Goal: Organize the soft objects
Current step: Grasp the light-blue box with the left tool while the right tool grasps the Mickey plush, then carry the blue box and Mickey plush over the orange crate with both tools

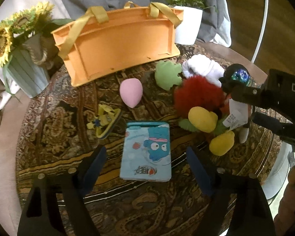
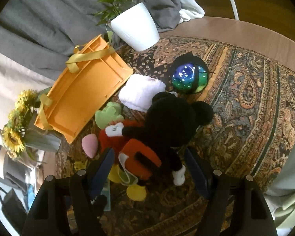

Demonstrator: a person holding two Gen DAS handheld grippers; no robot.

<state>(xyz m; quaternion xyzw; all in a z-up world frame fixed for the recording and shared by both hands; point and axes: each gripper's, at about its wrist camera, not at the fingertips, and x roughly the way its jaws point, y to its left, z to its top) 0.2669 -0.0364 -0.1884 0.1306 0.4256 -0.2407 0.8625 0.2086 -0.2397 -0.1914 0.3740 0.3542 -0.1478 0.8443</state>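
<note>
A blue cartoon pouch [image 1: 147, 151] lies flat on the patterned cloth between the fingers of my open left gripper [image 1: 146, 157], with a gap on each side. My right gripper [image 2: 149, 161] straddles a black, red and yellow mouse plush [image 2: 167, 122] lying on its front. Its pads are close to the plush's sides and I see no squeeze. Behind stands an orange basket [image 1: 118, 45] with yellow straps. In front of it lie a pink sponge egg [image 1: 130, 92], a green soft toy [image 1: 168, 74], a white rolled cloth [image 1: 202, 68] and a small yellow sandal [image 1: 106, 122].
A shiny blue-green ball [image 2: 188, 76] rests behind the plush. Sunflowers in a grey pot [image 1: 19, 59] stand at the back left, a white plant pot [image 2: 135, 25] at the back right. Grey fabric hangs behind. The round table's edge [image 2: 245, 27] curves along the right.
</note>
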